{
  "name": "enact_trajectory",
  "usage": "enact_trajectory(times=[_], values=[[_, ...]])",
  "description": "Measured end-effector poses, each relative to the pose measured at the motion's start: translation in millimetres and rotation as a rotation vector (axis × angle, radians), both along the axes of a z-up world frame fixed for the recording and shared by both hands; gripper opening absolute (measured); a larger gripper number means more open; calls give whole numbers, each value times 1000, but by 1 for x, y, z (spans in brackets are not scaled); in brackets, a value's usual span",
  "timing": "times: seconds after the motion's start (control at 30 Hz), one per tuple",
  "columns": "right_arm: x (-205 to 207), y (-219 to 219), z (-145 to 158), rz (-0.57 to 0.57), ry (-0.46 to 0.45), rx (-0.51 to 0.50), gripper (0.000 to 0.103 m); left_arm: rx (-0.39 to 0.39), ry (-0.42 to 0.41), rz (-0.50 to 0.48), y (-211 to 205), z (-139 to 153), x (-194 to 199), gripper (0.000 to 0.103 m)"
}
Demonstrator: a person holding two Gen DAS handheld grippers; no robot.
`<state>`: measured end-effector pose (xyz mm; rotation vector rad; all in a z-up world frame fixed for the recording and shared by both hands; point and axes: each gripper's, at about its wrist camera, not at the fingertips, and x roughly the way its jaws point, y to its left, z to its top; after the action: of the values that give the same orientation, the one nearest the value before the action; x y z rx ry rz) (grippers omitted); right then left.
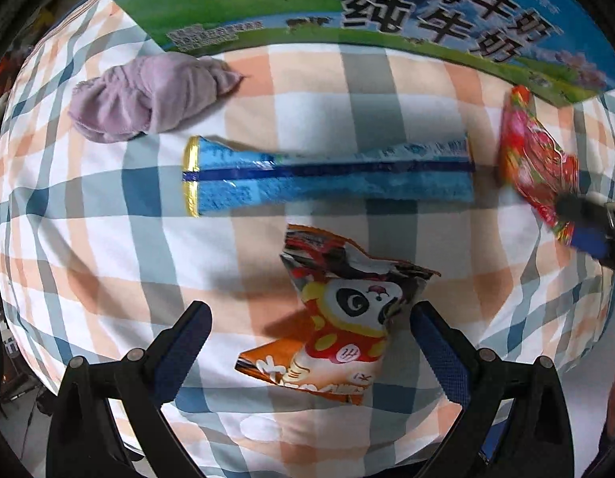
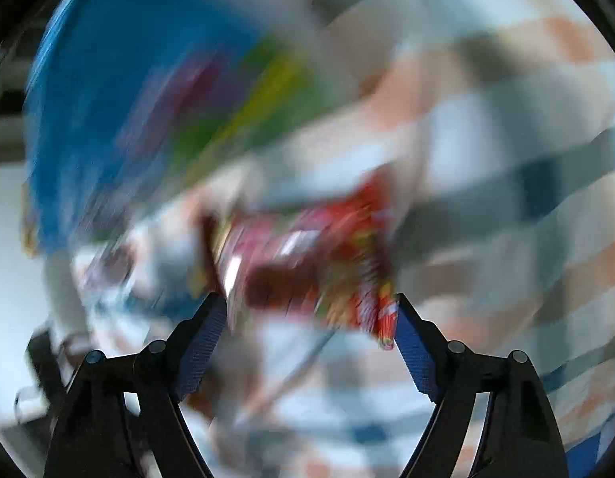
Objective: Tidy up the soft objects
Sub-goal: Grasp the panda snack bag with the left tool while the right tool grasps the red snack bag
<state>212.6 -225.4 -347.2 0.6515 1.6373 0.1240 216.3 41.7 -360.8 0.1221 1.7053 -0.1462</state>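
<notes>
The left gripper [image 1: 310,314] points straight down at the checked cloth [image 1: 307,79], its jaws spread wide. The orange panda snack packet [image 1: 339,318] lies flat between the two blue pads; the right pad sits just beside the packet's edge, the left pad stands apart from it, and neither presses on it.

Taking that panda packet as the landmark: the long blue foil packet [image 1: 327,177] lies crosswise just beyond it, the crumpled lilac towel [image 1: 148,97] lies beyond and to the left, and the printed milk carton box [image 1: 347,4] stands along the far edge of the cloth. Beyond and to the right is the red snack bag [image 1: 534,159], with the right gripper's blue fingertip [image 1: 586,235] at its near corner.

The right wrist view is badly blurred. The right gripper [image 2: 310,302] tilts steeply downward, jaws fairly wide, with the red snack bag [image 2: 307,271] between the tips. Its right pad looks to touch the bag's edge; whether the bag is clamped I cannot tell.
</notes>
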Motion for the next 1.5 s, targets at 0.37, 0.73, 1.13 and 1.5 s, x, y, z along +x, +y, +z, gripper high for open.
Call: enact_trajectory(times=[0.37, 0.73, 1.13, 1.5], values=[[20, 49, 26, 587, -234, -504, 84, -23, 8, -6, -14, -9, -18, 102], [-1, 36, 10, 440, 18, -193, 67, -66, 31, -39, -31, -11, -39, 102], [-16, 11, 5, 171, 101, -276, 54, -57, 19, 74, -37, -30, -45, 40], [-67, 30, 19, 292, 128, -379, 55, -23, 52, 83, -43, -57, -64, 40]])
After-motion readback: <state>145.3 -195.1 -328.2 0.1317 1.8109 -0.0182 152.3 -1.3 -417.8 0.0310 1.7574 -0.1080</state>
